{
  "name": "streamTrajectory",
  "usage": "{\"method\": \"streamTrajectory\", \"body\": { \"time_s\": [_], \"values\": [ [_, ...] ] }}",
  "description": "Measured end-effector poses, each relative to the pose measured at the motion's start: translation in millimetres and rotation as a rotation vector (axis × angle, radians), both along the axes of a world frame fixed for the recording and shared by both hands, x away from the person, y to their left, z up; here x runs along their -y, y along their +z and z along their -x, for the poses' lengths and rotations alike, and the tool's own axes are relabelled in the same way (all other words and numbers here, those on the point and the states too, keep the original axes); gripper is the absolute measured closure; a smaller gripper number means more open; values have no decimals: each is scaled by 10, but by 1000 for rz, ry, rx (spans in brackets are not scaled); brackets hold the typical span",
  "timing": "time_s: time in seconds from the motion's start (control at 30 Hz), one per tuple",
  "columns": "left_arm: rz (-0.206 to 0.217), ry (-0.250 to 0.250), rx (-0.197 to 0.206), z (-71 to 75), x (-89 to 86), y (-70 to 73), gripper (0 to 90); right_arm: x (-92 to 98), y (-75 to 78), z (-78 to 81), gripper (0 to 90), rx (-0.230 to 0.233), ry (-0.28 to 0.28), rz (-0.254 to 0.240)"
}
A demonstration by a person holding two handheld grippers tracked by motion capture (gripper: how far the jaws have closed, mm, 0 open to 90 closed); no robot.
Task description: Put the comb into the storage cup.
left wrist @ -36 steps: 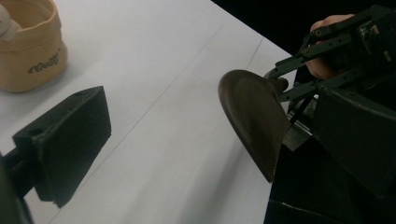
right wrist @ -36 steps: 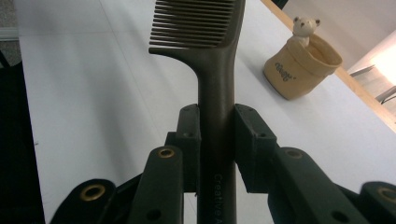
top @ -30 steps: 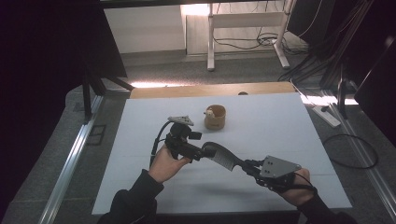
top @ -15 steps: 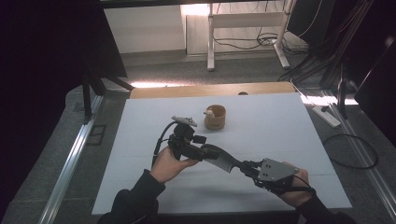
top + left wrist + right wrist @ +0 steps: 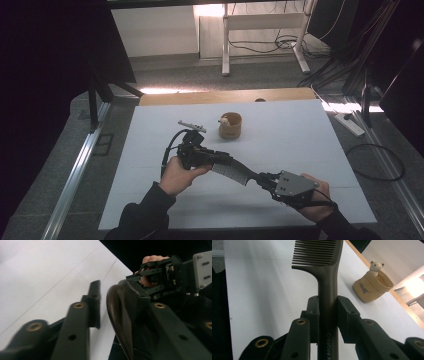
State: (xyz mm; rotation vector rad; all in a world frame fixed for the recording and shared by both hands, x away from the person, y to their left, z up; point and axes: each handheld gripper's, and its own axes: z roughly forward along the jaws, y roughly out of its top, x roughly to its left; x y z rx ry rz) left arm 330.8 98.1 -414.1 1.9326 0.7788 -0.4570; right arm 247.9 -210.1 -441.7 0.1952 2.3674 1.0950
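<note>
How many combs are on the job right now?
1. The comb hangs above the table, its handle clamped in the right gripper and its toothed end in the left gripper.

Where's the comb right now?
In the high view the comb spans the near middle of the table, between the left gripper and right gripper. The right gripper clamps its handle; the cup sits beyond it.

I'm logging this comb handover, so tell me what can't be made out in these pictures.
- Comb: the right gripper view's top edge cuts off its teeth.
- Left hand-held gripper: in its own view, blur leaves it unclear whether both pads press the comb.
- Bear pouch: too small in the high view to read its lettering.
</note>
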Motion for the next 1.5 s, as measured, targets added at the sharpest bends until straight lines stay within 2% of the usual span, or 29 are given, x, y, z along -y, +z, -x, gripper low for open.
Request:
{"method": "streamTrajectory", "body": {
  "time_s": [0.07, 0.23, 0.43, 0.6, 0.67, 0.83, 0.9, 1.13, 1.33, 1.5],
  "values": [
    [13, -2, -12, -5, -7, -5, 741, -3, -1, 2, 729, 3, 1, 0],
    [59, -19, -60, -24, -25, -32, 786, -4, -6, 2, 728, 7, 7, 8],
    [84, -20, -106, -35, -34, -66, 823, -17, -23, 5, 728, 25, 5, 28],
    [102, -15, -104, -32, -40, -60, 834, -15, -32, 0, 719, 31, 3, 15],
    [101, -19, -88, -25, -39, -52, 834, -15, -33, -3, 714, 27, 3, 12],
    [90, -13, -62, -13, -37, -27, 834, -6, -33, -11, 634, 9, -1, -2],
    [85, -7, -53, -13, -47, -23, 835, 0, -29, -21, 595, -7, -1, -9],
    [71, 11, -21, -3, -77, 7, 835, 18, -42, -93, 463, -111, -57, -37],
    [69, 29, -9, -14, -121, 7, 834, 52, -37, -135, 373, -162, -77, -58],
    [73, 40, 1, -18, -143, 10, 834, 86, -54, -193, 322, -236, -91, -72]
  ]
}}
